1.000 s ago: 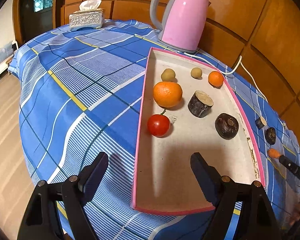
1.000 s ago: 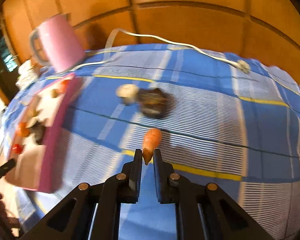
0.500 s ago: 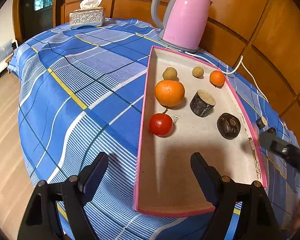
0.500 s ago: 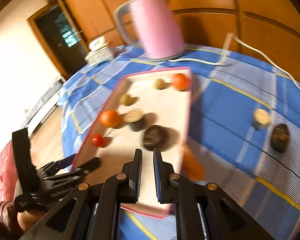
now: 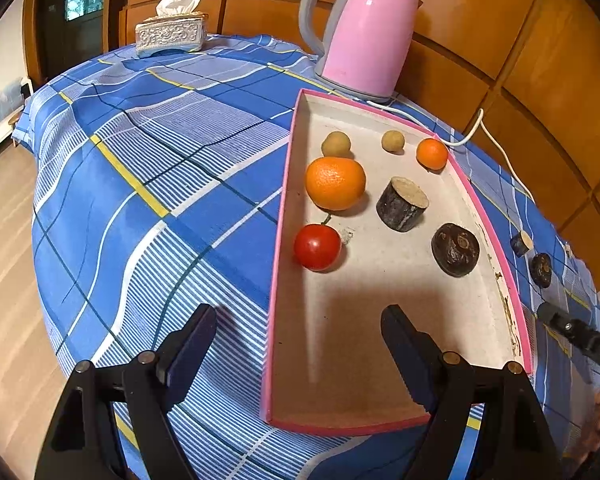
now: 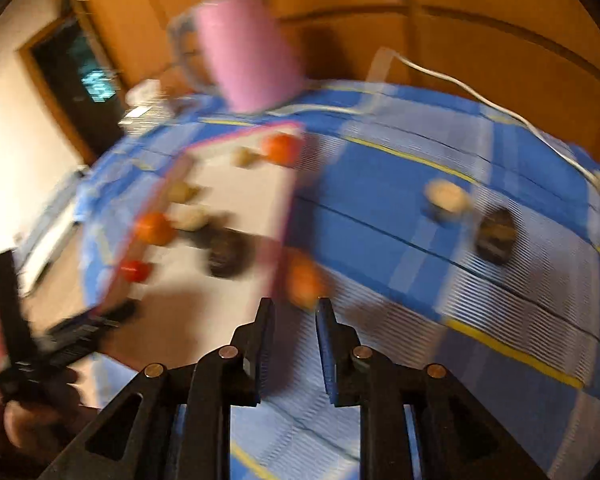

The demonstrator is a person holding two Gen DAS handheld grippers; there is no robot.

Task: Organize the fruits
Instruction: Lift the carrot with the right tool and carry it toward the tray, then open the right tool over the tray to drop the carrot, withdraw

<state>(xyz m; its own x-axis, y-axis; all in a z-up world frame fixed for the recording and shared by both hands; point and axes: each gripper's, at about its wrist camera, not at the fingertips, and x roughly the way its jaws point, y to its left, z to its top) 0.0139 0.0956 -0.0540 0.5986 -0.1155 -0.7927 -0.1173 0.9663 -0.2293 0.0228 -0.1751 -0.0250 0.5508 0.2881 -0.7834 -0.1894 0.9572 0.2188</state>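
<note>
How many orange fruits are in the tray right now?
2: a big orange near the tray's left wall, behind the tomato, and a small one at the far right wall. None seem hidden.

1. The left wrist view looks forward and steeply down between its own fingers, close above the near end of the pink-rimmed tray, with the kettle at 12 o'clock.
2. The right wrist view, blurred, faces down over the tablecloth beside the tray, which lies at 10 o'clock.
3. Both views share the tray, the kettle and the cloth.
</note>
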